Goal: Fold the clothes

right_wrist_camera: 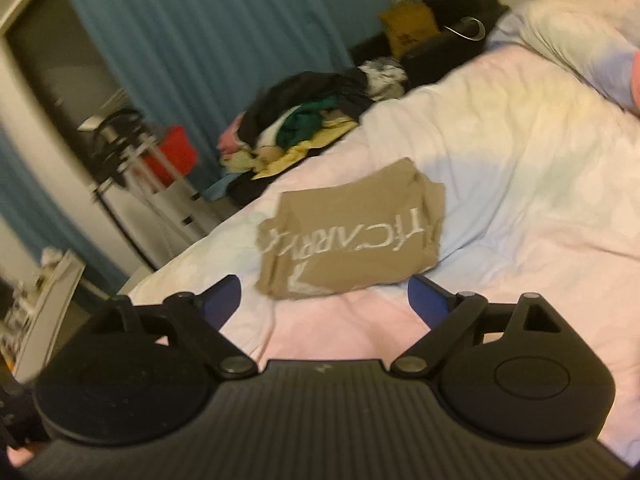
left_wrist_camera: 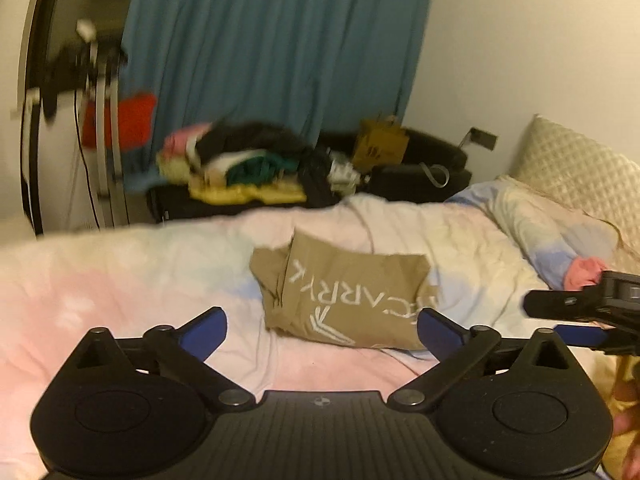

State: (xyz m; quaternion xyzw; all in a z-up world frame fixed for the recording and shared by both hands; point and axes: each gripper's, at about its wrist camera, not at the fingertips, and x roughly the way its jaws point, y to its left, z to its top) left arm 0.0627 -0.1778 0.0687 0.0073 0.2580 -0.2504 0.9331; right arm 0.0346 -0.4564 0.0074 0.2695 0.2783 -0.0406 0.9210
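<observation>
A tan shirt (left_wrist_camera: 344,300) with white lettering lies folded into a rough rectangle on the pink and white bedcover (left_wrist_camera: 120,280). My left gripper (left_wrist_camera: 322,314) is open, its blue pads (left_wrist_camera: 204,332) spread wide on the near side of the shirt and not touching it. In the right wrist view the same shirt (right_wrist_camera: 352,236) lies just ahead of my right gripper (right_wrist_camera: 324,284), which is open with nothing between its pads (right_wrist_camera: 428,300). The right gripper (left_wrist_camera: 560,320) also shows at the right edge of the left wrist view, beside the shirt.
A pile of mixed clothes (left_wrist_camera: 240,160) sits on a dark bench beyond the bed, with a brown paper bag (left_wrist_camera: 380,144) to its right. Pillows (left_wrist_camera: 572,168) and rolled bedding (left_wrist_camera: 540,224) lie at the bed's right end. A tripod (left_wrist_camera: 100,120) stands by the blue curtain (left_wrist_camera: 272,48).
</observation>
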